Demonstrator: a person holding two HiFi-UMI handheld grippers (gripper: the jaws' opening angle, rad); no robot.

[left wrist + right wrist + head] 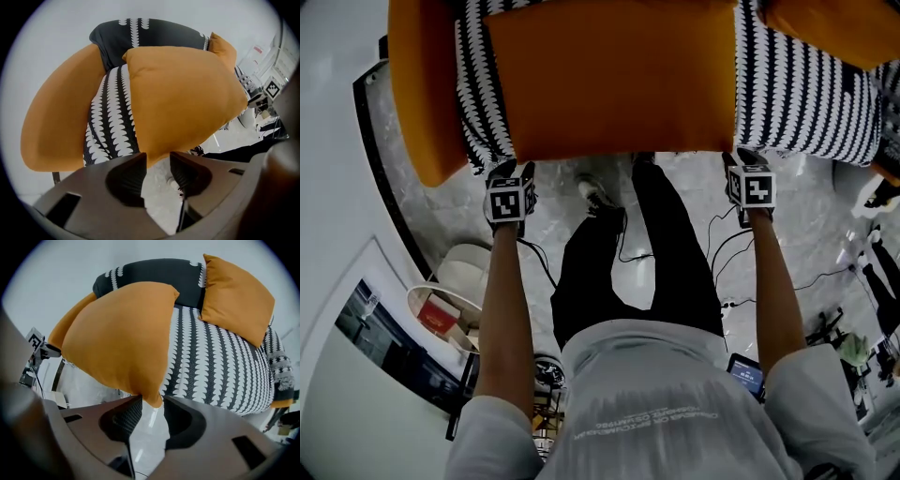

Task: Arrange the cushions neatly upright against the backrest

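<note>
Your left gripper (158,158) and right gripper (152,401) have jaws parted, clamping nothing, one at each near corner of the orange cushion (609,84), its long edge spanning between them.

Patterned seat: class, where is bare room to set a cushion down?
Free: the patterned seat between the big orange cushion and the small orange cushion. Crowded: left side, where the big cushion nearly meets the left orange cushion.

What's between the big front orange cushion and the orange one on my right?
Nothing but the sofa's patterned seat, bare there; the right gripper view shows it best.
</note>
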